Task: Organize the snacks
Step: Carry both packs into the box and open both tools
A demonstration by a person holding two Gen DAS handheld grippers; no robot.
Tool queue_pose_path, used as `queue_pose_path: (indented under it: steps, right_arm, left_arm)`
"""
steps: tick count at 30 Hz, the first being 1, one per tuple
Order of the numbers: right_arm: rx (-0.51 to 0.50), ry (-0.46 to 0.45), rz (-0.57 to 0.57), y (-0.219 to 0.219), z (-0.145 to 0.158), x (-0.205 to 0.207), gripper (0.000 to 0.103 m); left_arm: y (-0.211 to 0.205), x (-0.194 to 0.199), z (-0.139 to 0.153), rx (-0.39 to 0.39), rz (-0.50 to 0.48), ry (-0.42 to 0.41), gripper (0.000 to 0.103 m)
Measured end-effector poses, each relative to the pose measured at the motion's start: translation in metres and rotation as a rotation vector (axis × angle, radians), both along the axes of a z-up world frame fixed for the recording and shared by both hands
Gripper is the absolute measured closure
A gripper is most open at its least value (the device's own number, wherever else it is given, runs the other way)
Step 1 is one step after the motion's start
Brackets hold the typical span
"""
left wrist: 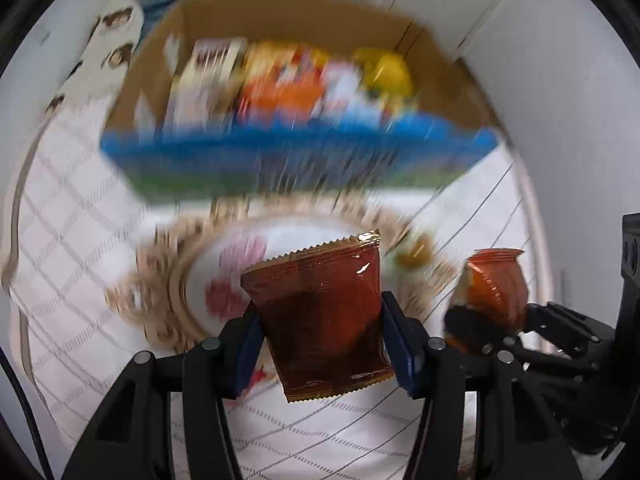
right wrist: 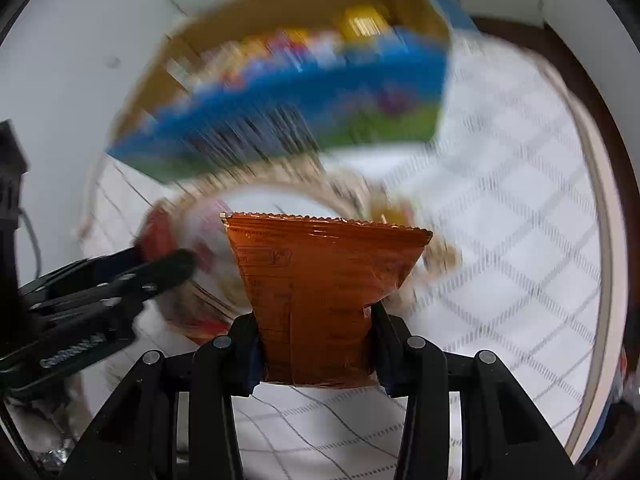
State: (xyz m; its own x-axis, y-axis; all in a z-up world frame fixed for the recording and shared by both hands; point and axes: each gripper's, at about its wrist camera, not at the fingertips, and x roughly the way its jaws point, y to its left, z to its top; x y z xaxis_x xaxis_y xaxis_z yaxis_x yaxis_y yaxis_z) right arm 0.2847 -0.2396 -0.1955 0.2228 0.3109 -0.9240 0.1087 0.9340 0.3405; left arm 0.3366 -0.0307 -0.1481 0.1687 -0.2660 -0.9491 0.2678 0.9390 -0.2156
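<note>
Left tongs (left wrist: pixel 320 332) clamped on a glossy dark-red snack packet (left wrist: pixel 320 312), long axis toward the cardboard box (left wrist: pixel 288 16). Right tongs (right wrist: pixel 318 344) clamped on an orange packet (right wrist: pixel 316 288), crimped end likewise boxward.

no legible text, print on orange packet (right wrist: pixel 316 300) blurred

dark-red snack packet (left wrist: pixel 320 320) | orange snack packet (right wrist: pixel 320 300) | both upright (lifted off cloth)
</note>
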Motion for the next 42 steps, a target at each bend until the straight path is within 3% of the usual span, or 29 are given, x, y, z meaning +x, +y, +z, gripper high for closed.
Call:
queue_pose_path:
  steps: [4, 6, 10, 20, 30, 31, 33, 34, 35, 37, 42]
  right_arm:
    - [0.026, -0.098, -0.003, -0.01, 0.058, 0.04, 0.057]
    - [-0.011, -0.138, -0.001, -0.011, 0.079, 0.074, 0.057]
    - [-0.049, -0.127, -0.011, -0.024, 0.084, 0.139, 0.057]
    - [-0.099, 0.02, -0.008, -0.028, 0.008, 0.244, 0.057]
    - [-0.133, 0.102, 0.006, -0.018, -0.037, 0.287, 0.056]
    - [-0.14, 0.117, 0.011, -0.018, -0.041, 0.288, 0.053]
    - [-0.161, 0.168, 0.021, -0.017, -0.052, 0.293, 0.036]
    - [-0.177, 0.183, 0.024, -0.017, -0.057, 0.294, 0.02]
    - [-0.187, 0.189, 0.028, -0.017, -0.059, 0.295, 0.013]
    - [-0.212, 0.188, 0.026, -0.018, -0.061, 0.295, 0.012]
    - [-0.214, 0.161, 0.02, -0.019, -0.056, 0.293, 0.012]
  left_arm:
    - [-0.012, 0.047, 0.035, -0.04, -0.01, -0.048, 0.051]
    - [-0.015, 0.073, 0.046, -0.048, -0.015, -0.054, 0.05]
    - [-0.019, 0.138, 0.041, -0.031, -0.004, -0.028, 0.05]
    - [-0.032, 0.251, -0.017, 0.089, -0.007, 0.122, 0.05]
    - [-0.025, 0.284, -0.061, 0.206, -0.003, 0.173, 0.05]
    - [-0.023, 0.284, -0.065, 0.215, 0.005, 0.188, 0.048]
    - [-0.017, 0.286, -0.072, 0.22, 0.032, 0.216, 0.042]
    - [-0.014, 0.287, -0.075, 0.217, 0.049, 0.226, 0.036]
    - [-0.011, 0.288, -0.076, 0.206, 0.058, 0.223, 0.034]
    - [-0.009, 0.289, -0.075, 0.202, 0.063, 0.201, 0.03]
    - [-0.006, 0.279, -0.065, 0.19, 0.058, 0.163, 0.029]
